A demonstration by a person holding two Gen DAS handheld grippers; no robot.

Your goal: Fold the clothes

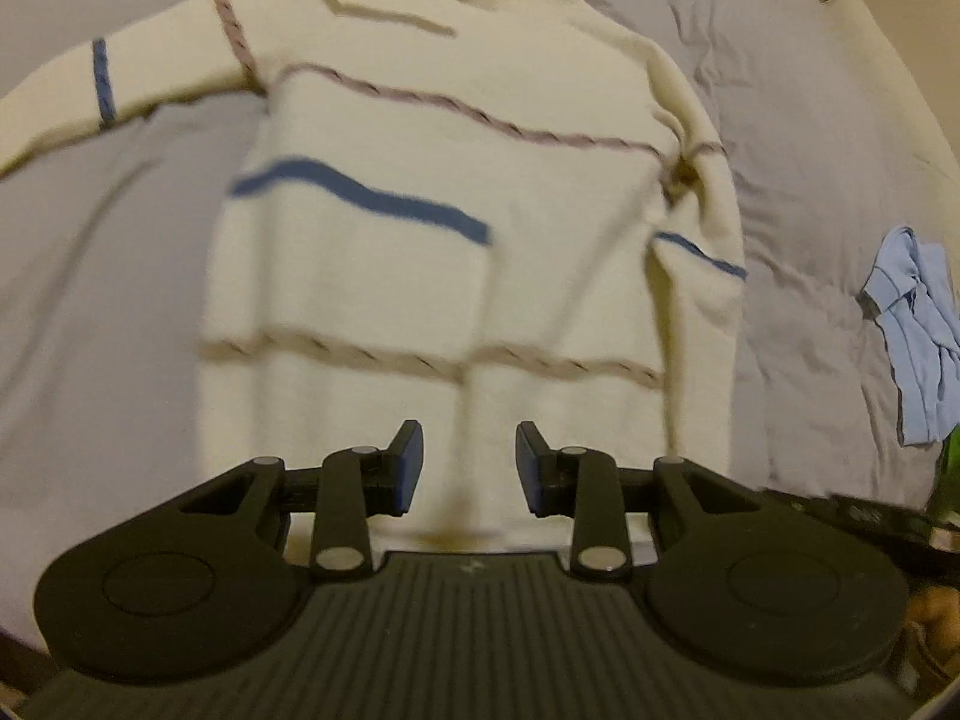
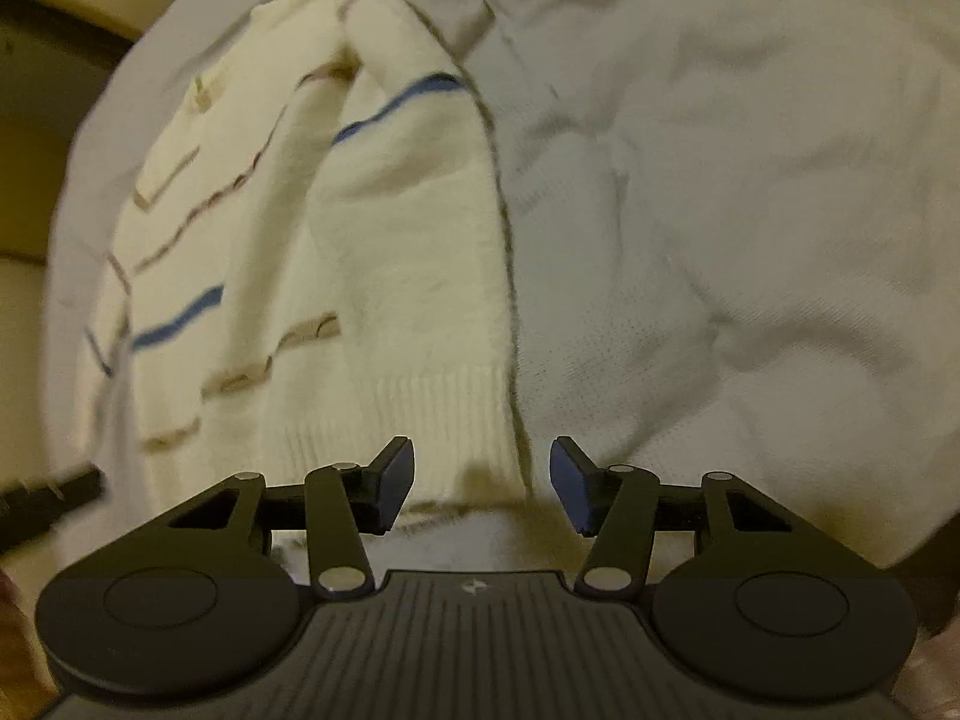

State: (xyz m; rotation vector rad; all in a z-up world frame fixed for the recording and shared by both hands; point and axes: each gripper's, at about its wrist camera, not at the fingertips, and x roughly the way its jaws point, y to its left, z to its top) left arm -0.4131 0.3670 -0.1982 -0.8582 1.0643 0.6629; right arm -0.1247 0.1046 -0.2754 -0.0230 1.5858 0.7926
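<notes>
A cream knit sweater [image 1: 420, 276] with blue and brown stripes lies flat on the grey bedsheet [image 1: 90, 330], neck at the far end. One sleeve [image 1: 72, 96] stretches out to the left. The other sleeve [image 1: 702, 240] lies down along the right side. My left gripper [image 1: 470, 468] hovers open over the hem's middle, nothing between its pads. In the right wrist view the sweater [image 2: 240, 228] lies left of centre, and the ribbed cuff [image 2: 444, 414] of the near sleeve reaches down between the open fingers of my right gripper [image 2: 482, 480]. The pads stand apart from the cuff.
A crumpled light blue garment [image 1: 918, 324] lies on the sheet to the right of the sweater. Wrinkled grey sheet [image 2: 750, 240] fills the right side of the right wrist view. A dark blurred object [image 2: 48, 498] pokes in at that view's left edge.
</notes>
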